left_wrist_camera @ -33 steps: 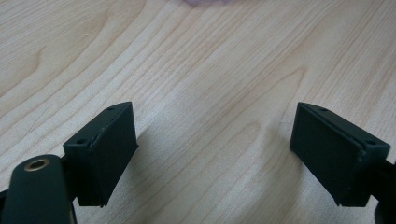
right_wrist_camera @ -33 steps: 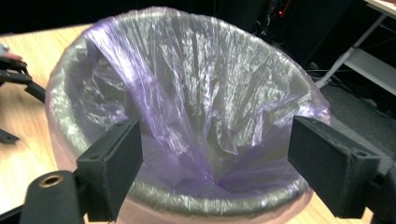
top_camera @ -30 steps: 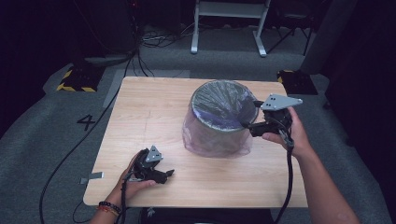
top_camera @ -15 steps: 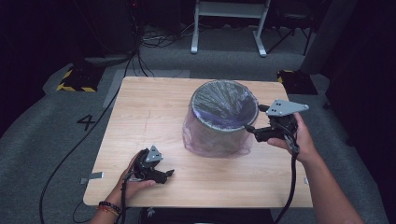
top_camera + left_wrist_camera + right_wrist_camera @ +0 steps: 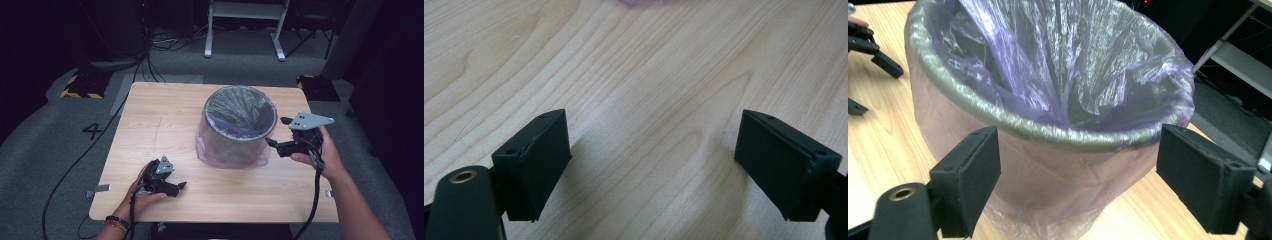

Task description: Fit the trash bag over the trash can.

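Pale wood grain runs across the table [image 5: 165, 125], which stands on grey carpet with black cables trailing over it. Right of the table's middle stands a round bin [image 5: 240, 127], upright, lined with a thin purple plastic bag [image 5: 1068, 75] whose top is folded over the rim and hangs down the outside wall to the tabletop. Inside, the liner is creased and sags toward the bottom; whether anything lies in it cannot be made out.

The right tongs [image 5: 278, 133] are held in the person's right hand just beside the bin's right side, level with its upper wall, with the grey three-cornered plate on top. Their jaws stand wide apart with nothing between them; in the right gripper view the bin's rim fills the gap ahead, close to the jaws but apart from them.

The left tongs [image 5: 181, 187] rest low at the table's near left edge, in the person's left hand, well apart from the bin. Their jaws are spread wide over bare wood and hold nothing. A scrap of the purple liner shows at the far edge of the left gripper view.
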Available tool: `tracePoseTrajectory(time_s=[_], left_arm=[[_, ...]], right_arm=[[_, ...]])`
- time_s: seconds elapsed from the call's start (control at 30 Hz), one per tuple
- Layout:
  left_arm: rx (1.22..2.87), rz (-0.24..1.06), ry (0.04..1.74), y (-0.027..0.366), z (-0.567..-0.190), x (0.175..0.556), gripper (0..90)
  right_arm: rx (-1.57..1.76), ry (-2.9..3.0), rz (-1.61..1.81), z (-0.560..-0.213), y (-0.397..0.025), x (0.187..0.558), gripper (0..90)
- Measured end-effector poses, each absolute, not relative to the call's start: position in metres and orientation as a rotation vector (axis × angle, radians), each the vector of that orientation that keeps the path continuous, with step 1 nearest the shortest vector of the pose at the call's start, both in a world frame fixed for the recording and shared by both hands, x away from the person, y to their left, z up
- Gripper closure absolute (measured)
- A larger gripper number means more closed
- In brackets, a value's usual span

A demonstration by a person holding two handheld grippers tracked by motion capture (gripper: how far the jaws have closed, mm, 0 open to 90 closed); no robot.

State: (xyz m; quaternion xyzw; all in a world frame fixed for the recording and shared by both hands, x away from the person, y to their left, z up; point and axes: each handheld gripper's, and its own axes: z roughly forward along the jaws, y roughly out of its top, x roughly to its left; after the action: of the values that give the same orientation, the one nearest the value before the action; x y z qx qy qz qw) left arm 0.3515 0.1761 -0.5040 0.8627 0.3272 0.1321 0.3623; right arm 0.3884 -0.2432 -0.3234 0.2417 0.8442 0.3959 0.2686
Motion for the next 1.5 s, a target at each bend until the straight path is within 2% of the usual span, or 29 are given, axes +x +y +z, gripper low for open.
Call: tracePoseTrajectory(time_s=[0.47, 1.5], left_arm=[[2.221, 0.340, 0.843, 0.176, -0.504, 0.351, 14.3], [2.221, 0.340, 0.843, 0.176, -0.504, 0.351, 14.3]], right_arm=[[0.663, 2.307, 1.020, -0.341, -0.248, 0.385, 18.3], [0.747, 2.405, 0.887, -0.404, -0.265, 0.384, 18.4]])
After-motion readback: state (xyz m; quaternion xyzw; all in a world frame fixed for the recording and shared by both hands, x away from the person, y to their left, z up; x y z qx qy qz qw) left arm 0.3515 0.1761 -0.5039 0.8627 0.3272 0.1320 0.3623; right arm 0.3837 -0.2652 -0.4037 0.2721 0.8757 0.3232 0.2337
